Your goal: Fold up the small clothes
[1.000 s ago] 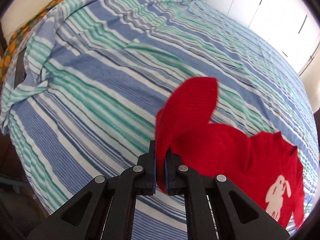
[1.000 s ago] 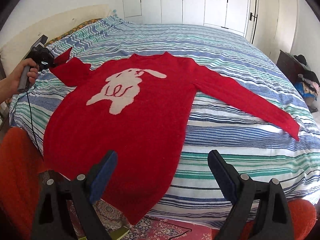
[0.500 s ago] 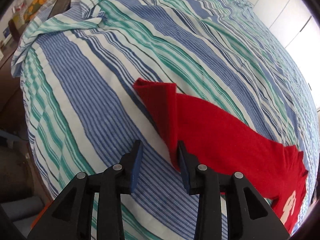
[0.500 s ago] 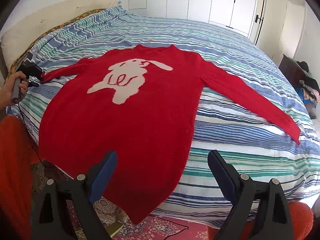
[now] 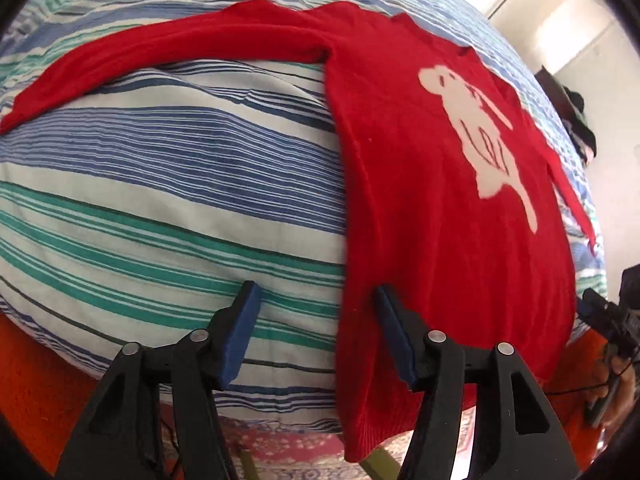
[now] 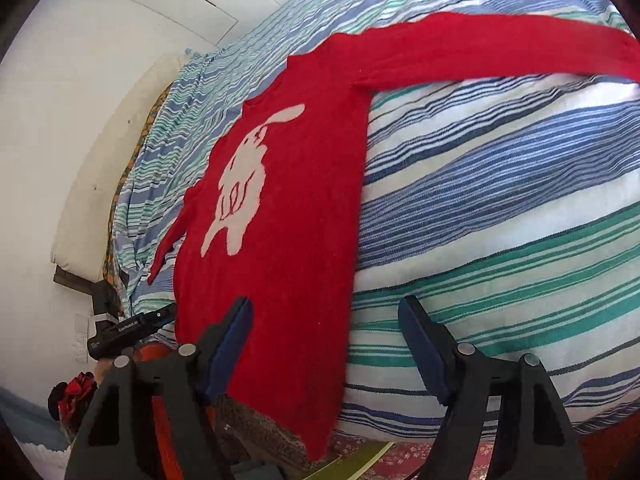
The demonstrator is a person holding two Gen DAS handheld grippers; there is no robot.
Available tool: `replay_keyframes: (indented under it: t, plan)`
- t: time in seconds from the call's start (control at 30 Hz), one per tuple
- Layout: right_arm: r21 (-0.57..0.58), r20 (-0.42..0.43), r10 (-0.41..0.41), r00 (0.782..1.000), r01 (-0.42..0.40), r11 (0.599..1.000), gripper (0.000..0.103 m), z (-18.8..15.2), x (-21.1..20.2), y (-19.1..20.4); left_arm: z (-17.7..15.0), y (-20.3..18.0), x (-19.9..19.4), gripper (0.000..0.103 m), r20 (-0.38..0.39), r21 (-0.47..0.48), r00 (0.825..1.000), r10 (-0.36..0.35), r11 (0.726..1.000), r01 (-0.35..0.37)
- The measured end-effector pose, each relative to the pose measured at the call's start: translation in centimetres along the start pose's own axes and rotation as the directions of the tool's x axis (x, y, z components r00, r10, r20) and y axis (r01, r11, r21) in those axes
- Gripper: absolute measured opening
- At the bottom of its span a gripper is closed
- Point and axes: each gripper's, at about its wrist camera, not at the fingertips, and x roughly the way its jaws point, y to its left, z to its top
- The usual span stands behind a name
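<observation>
A red sweater with a pale rabbit figure on its front lies spread flat on a bed covered by a striped blue, green and white bedspread. Both sleeves stretch out to the sides, and the hem hangs over the near edge of the bed.

The left gripper points down at the near left corner of the hem; its jaws are opening, and the sweater's left edge lies in the gap with neither pad pressing on it. The right gripper hovers over the near right corner of the hem; its jaws are closing, the sweater's right edge lies between them, and the pads are not yet on the cloth.

In the right wrist view the left gripper's black body shows at the left, beside the bed edge. Past the near edge of the bed a patterned rug covers the floor. White cupboard doors stand beyond the far side of the bed, and a dark heap of clothes lies off to the right. Nothing lies on the sweater itself.
</observation>
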Motion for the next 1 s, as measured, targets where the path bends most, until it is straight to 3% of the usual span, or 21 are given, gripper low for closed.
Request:
replay_keyframes:
  t: [0.07,0.1,0.13,0.17,0.2,0.3,0.37,0.43,0.5,0.57,0.6,0.67,0.7,0.73,0.8,0.87,0.93,1.0]
  plan:
    - [-0.039,-0.076,0.029,0.997,-0.032,0.999,0.066,-0.8,1.2,0.7,-0.4,-1.2,0.2,0.070,-0.003,0.029,1.000,0.004,1.000,-0.004]
    - [-0.057,-0.095,0.025,0.995,-0.030,0.998,0.062,-1.1,1.5,1.1,-0.5,-1.4,0.2,0.062,-0.013,0.033,1.000,-0.004,0.999,0.004]
    - [-0.081,-0.108,0.018,0.994,-0.027,0.996,0.045,-1.4,1.9,1.6,-0.8,-1.5,0.3,0.045,-0.027,0.037,0.999,-0.024,0.999,0.025]
    - [-0.100,-0.125,0.024,0.992,-0.037,0.994,0.030,-1.6,2.1,2.0,-0.7,-1.3,0.6,0.001,-0.062,0.033,0.996,-0.064,0.997,0.066]
    - [-0.113,-0.133,0.018,0.991,-0.033,0.993,0.005,-1.7,2.2,2.4,-1.3,-1.2,0.5,0.001,-0.088,0.015,0.990,-0.108,0.994,0.110]
    - [-0.134,-0.121,0.035,0.992,-0.052,0.990,0.005,-1.6,0.8,3.5,-2.6,-2.1,-1.4,0.001,-0.074,0.061,0.985,-0.154,0.986,0.158]
    - [-0.160,-0.108,0.011,0.994,-0.028,0.987,0.005,-1.7,-0.7,4.1,-3.6,-2.4,-1.3,0.002,-0.072,0.094,0.992,-0.101,0.990,0.108]
    - [-0.149,-0.109,-0.060,0.992,0.043,0.988,0.005,-1.9,-1.1,3.4,-4.1,-1.2,0.3,0.003,-0.102,0.046,0.992,-0.074,0.996,0.079]
    - [-0.147,-0.128,-0.153,0.980,0.134,0.980,0.005,-2.4,-0.2,2.3,-3.9,0.0,1.0,0.007,-0.115,-0.042,0.987,-0.113,0.993,0.109]
    - [-0.147,-0.128,-0.205,0.970,0.186,0.972,0.005,-2.9,0.7,2.0,-3.6,0.1,0.5,0.011,-0.102,-0.049,0.987,-0.124,0.992,0.120]
    - [-0.167,-0.117,-0.224,0.968,0.203,0.965,0.007,-3.1,0.8,2.4,-3.7,0.0,0.1,0.017,-0.086,-0.041,0.990,-0.115,0.993,0.112]
    - [-0.217,-0.091,-0.268,0.959,0.244,0.945,0.020,-3.1,0.7,3.2,-4.1,0.1,-0.9,0.046,-0.046,-0.039,0.995,-0.085,0.996,0.083]
    - [-0.235,-0.074,-0.284,0.956,0.260,0.937,0.037,-3.3,0.5,3.6,-4.3,0.3,-1.6,0.053,-0.013,-0.050,0.998,-0.068,0.996,0.067]
    - [-0.250,-0.043,-0.307,0.951,0.287,0.925,0.053,-3.4,0.1,3.9,-4.3,0.6,-2.3,0.054,0.025,-0.064,0.998,-0.053,0.996,0.054]
    - [-0.270,0.057,-0.376,0.925,0.377,0.886,0.057,-3.7,-1.2,4.8,-4.3,1.2,-4.2,0.059,0.120,-0.099,0.993,0.024,0.995,-0.012]
    - [-0.278,0.181,-0.422,0.889,0.457,0.845,0.057,-4.1,-2.8,6.0,-4.4,1.7,-6.2,0.067,0.221,-0.134,0.965,0.143,0.984,-0.115]
    - [-0.305,0.295,-0.436,0.850,0.516,0.801,0.057,-4.6,-4.0,7.7,-4.3,1.4,-7.7,0.069,0.287,-0.120,0.941,0.182,0.981,-0.153]
    - [-0.370,0.352,-0.367,0.861,0.488,0.791,0.057,-5.2,-4.4,10.0,-4.1,-0.2,-8.2,0.070,0.320,-0.040,0.933,0.166,0.986,-0.162]
